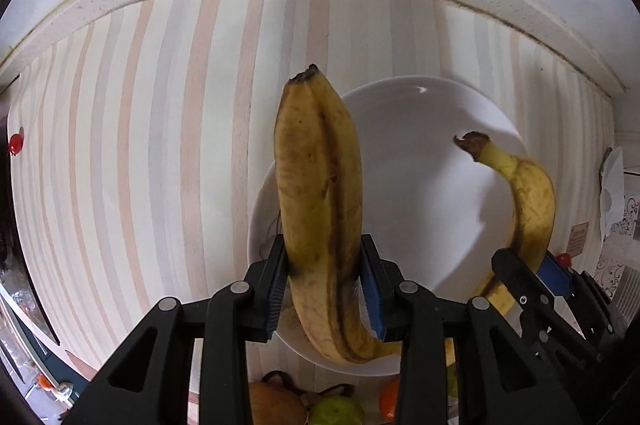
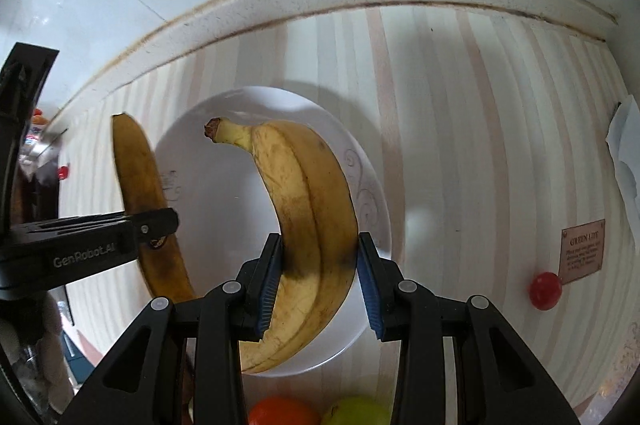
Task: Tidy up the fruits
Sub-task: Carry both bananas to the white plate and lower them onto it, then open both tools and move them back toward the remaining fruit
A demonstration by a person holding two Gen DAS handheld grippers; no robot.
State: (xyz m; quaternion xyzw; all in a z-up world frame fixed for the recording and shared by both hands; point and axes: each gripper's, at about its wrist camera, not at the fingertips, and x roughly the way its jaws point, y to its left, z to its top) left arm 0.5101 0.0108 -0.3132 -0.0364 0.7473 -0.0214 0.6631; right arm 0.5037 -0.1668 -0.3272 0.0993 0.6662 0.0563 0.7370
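Bananas fill both views, one in each gripper, above a round white ceramic plate (image 1: 432,161) with a faint grey scroll pattern, which sits on a pastel-striped tablecloth (image 1: 140,145). The left gripper (image 1: 326,289) has its blue-padded fingers clamped around a brown-streaked yellow banana (image 1: 320,209), blackened tip pointing to 12 o'clock; its lower end curls behind the right finger. The right gripper (image 2: 318,285) is closed on a stem-topped yellow banana (image 2: 308,209) with a dark bruise beside the left pad, its stem pointing toward 10 o'clock. In the left wrist view this fruit appears at 3 o'clock, its lower part hidden by the gripper. At 6 o'clock an orange (image 2: 280,411) and a green apple (image 2: 358,411) are cut off by the frame. A small red ball (image 2: 544,291) lies at 4 o'clock beside a brown label (image 2: 582,251) whose small print is illegible.
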